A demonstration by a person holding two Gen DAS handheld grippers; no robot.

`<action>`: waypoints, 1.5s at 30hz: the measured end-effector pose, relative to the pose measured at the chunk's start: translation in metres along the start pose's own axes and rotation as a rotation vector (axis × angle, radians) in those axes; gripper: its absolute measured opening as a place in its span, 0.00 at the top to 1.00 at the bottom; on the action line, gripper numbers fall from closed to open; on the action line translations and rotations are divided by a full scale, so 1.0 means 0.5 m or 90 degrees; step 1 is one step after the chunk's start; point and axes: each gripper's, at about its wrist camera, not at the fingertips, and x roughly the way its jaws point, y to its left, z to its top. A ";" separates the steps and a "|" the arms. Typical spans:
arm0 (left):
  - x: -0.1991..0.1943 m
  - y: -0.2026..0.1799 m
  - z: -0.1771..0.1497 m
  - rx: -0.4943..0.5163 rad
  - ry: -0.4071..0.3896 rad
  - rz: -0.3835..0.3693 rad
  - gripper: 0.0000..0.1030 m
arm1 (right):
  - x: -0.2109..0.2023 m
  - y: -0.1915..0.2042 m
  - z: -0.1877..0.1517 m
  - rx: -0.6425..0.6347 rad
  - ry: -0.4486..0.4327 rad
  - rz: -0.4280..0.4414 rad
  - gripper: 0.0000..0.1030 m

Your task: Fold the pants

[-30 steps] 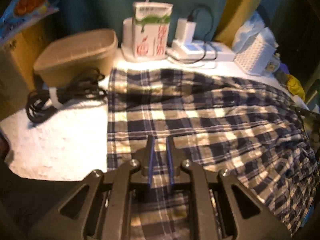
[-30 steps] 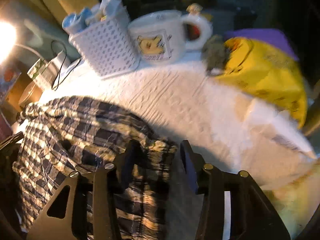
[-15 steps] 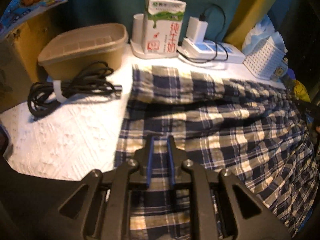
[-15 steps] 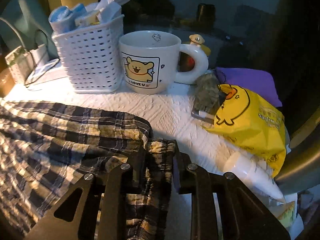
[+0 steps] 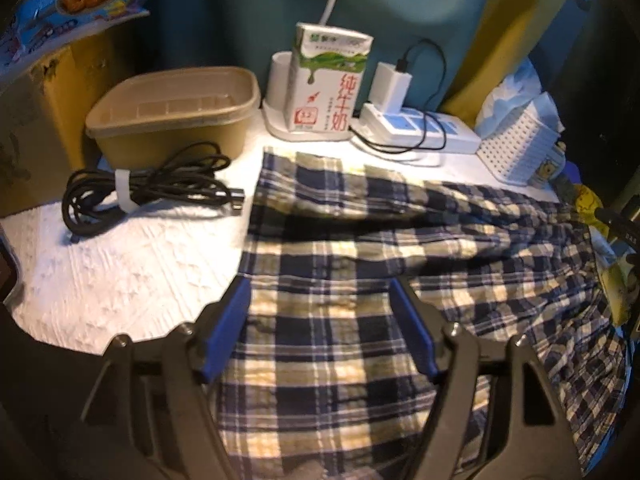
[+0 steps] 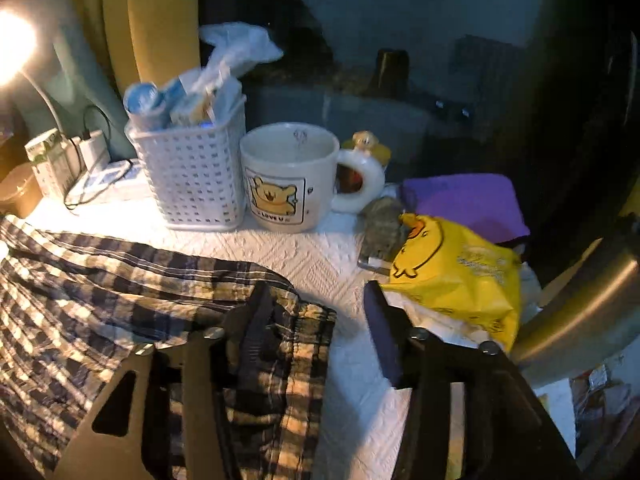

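Note:
The blue and cream plaid pants (image 5: pixel 360 272) lie spread on the white textured cloth (image 5: pixel 120 272), one leg folded lengthwise over the other. My left gripper (image 5: pixel 320 300) is open, its blue-padded fingers (image 5: pixel 230 320) wide apart above the leg-hem end. In the right wrist view the elastic waistband end (image 6: pixel 296 328) lies bunched on the cloth. My right gripper (image 6: pixel 316 308) is open; its left finger (image 6: pixel 256 320) rests over the waistband and the other stands over bare cloth.
Behind the pants stand a tan tub (image 5: pixel 172 112), a coiled black cable (image 5: pixel 148 192), a milk carton (image 5: pixel 328 84), a power strip with charger (image 5: pixel 420 132) and a white basket (image 6: pixel 192 168). A bear mug (image 6: pixel 288 176) and a yellow duck bag (image 6: pixel 452 272) sit near the waistband.
Both grippers were shut on the pants and have opened, letting the fabric drop flat. The left gripper has drawn back a little; the right one has released the waistband.

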 end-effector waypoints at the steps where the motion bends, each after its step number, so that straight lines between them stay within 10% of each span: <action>1: -0.007 -0.006 -0.001 0.006 -0.003 0.001 0.30 | -0.009 0.003 0.000 -0.002 -0.003 0.001 0.45; 15: -0.214 -0.078 -0.157 0.052 -0.037 -0.012 0.30 | -0.168 0.027 -0.105 -0.029 -0.015 0.030 0.20; 33: -0.343 -0.123 -0.475 0.017 0.032 -0.062 0.30 | -0.334 0.037 -0.378 -0.097 0.007 0.040 0.16; 45: -0.376 -0.121 -0.532 0.144 0.051 0.019 0.30 | -0.361 0.013 -0.460 -0.052 0.025 0.026 0.16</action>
